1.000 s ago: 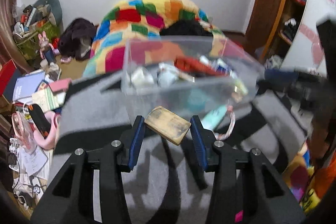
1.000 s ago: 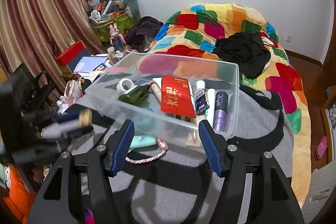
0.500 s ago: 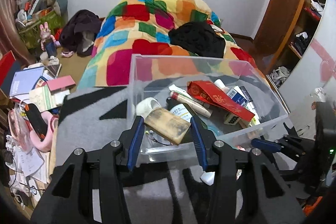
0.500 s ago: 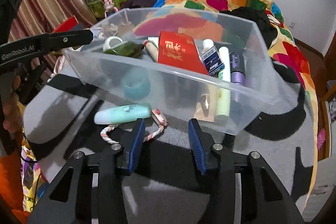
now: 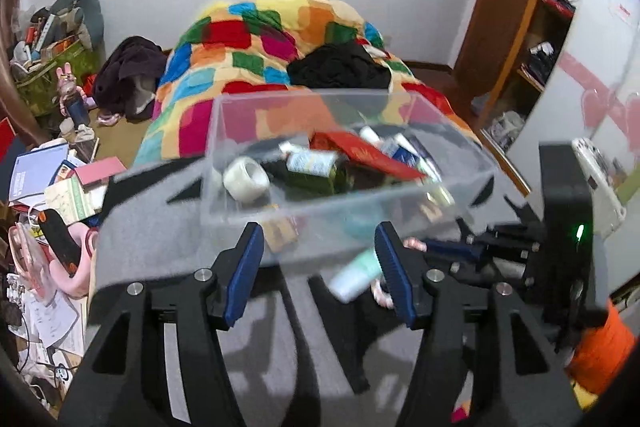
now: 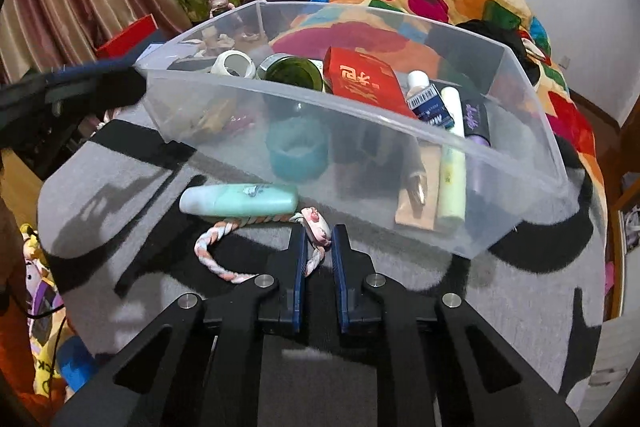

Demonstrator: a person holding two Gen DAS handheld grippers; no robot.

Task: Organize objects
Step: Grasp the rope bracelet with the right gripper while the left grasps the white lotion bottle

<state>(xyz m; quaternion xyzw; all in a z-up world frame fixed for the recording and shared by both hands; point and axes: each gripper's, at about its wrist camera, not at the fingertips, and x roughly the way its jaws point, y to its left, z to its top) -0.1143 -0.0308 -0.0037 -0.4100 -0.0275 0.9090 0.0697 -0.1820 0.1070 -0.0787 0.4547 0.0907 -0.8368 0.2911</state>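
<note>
A clear plastic bin (image 6: pixel 520 163) (image 5: pixel 224 131) sits on a grey and black blanket and holds a tape roll (image 6: pixel 234 65), a green jar, a red box (image 6: pixel 364 81), tubes and a brown block (image 5: pixel 280 233). My right gripper (image 6: pixel 319 247) is shut on a pink and white braided rope (image 6: pixel 212 255) lying in front of the bin, beside a mint green tube (image 6: pixel 240 201). My left gripper (image 5: pixel 320 267) is open and empty, just before the bin's near wall. The right gripper also shows in the left wrist view (image 5: pixel 436 249).
A bed with a patchwork quilt (image 5: pixel 280 39) and black clothes lies behind the bin. Books, boxes and clutter (image 5: pixel 52 183) fill the floor at the left. A wooden shelf (image 5: pixel 536 39) stands at the right.
My left gripper has opened and let go of the brown block, which now lies in the bin, and has drawn back. My right gripper has closed on the braided rope.
</note>
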